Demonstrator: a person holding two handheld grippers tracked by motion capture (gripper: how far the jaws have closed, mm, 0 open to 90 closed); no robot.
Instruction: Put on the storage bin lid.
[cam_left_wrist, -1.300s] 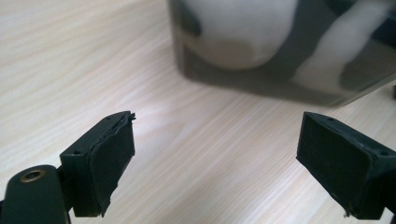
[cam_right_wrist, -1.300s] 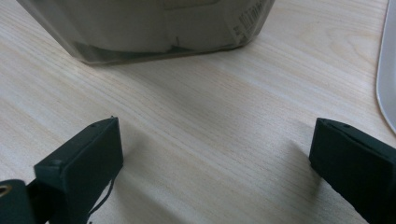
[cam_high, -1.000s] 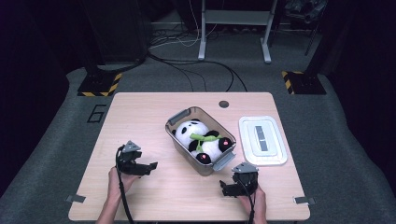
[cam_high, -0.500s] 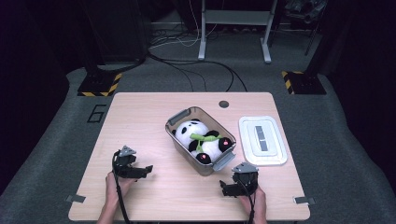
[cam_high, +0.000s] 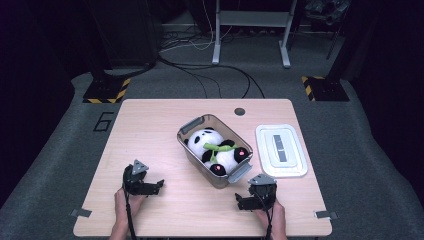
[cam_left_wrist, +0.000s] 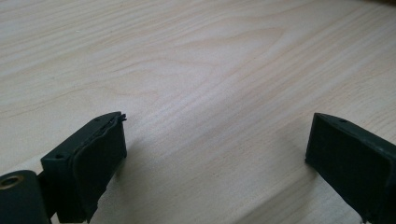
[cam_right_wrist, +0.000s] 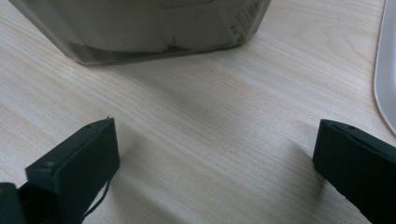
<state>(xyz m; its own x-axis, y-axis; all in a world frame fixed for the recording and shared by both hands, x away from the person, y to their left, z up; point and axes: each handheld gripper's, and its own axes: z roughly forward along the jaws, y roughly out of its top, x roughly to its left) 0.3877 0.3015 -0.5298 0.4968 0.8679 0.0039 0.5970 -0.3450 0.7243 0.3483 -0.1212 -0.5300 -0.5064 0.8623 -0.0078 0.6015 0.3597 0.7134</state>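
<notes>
Two tools sit low at the bottom of the high view, one in each hand. The left tool (cam_high: 159, 185) is at lower left, jaws spread wide with only bare wood between them in its own view; they have just been opening and nothing is held. The right tool (cam_high: 240, 202) is at lower right, jaws also wide apart and empty, just beside the near corner of the clear bin (cam_high: 194, 155).

The bin lies at frame centre, turned diagonally on the surface (cam_high: 150, 125). A plush panda (cam_high: 216, 149) lies inside it, fully within the walls, and the grey latches at both ends are flipped out. The white lid (cam_high: 295, 155) lies flat to the right of the bin, apart from it and top up, so the bin is uncovered. My guess is that the lid is parked there for easy reach, probably to go on next.

Pose: both hands come in from the bottom edge, forearms roughly parallel. The tools point inward and forward, close to the surface. The right tool view looks straight at the bin wall (cam_right_wrist: 140, 28), with the lid edge at far right.
</notes>
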